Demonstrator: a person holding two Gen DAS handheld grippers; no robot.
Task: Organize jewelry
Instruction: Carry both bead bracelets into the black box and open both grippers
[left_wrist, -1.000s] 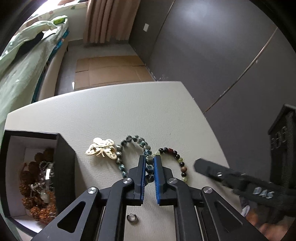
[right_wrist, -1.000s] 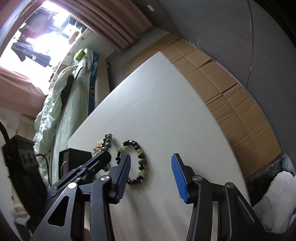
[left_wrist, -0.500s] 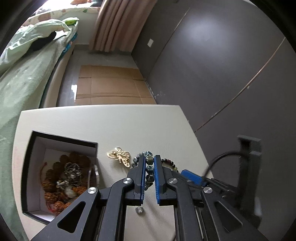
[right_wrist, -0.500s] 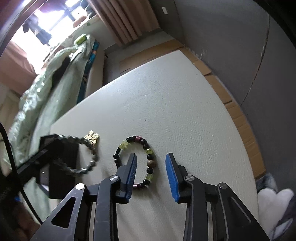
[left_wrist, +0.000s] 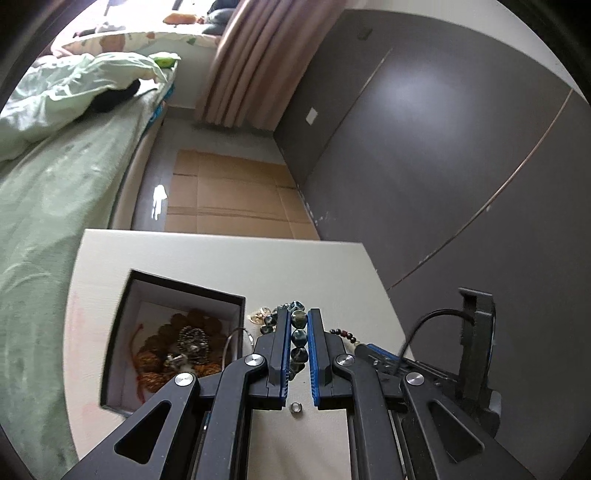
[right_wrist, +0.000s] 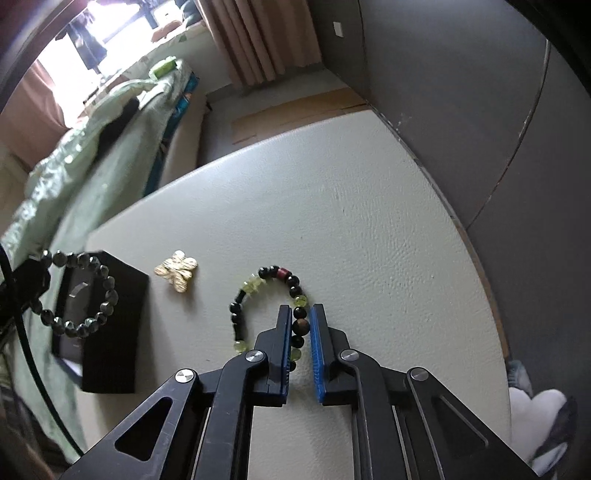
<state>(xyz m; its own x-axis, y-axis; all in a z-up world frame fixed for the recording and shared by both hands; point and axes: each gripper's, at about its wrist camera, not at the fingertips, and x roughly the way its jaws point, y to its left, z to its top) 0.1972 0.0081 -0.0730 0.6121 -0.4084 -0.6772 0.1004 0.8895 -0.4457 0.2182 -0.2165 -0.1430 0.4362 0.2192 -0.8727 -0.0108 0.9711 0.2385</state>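
My left gripper (left_wrist: 298, 314) is shut on a dark green bead bracelet (left_wrist: 298, 338) and holds it in the air beside the black jewelry box (left_wrist: 177, 343). From the right wrist view the same bracelet (right_wrist: 79, 295) hangs in front of the box (right_wrist: 107, 332). My right gripper (right_wrist: 300, 308) is shut on the side of a black, yellow-green and red bead bracelet (right_wrist: 271, 306) that lies on the white table (right_wrist: 351, 229). A gold butterfly brooch (right_wrist: 176, 275) lies between box and bracelet.
The box holds brown beads and metal pieces (left_wrist: 177, 350). A small silver ring (left_wrist: 296, 407) lies on the table under my left gripper. A bed with green bedding (left_wrist: 55, 166) stands left. Cardboard (left_wrist: 229, 199) covers the floor past the table.
My left gripper lifted the green bracelet off the table and carried it toward the box. My right gripper moved onto the mixed bracelet and closed on its side.
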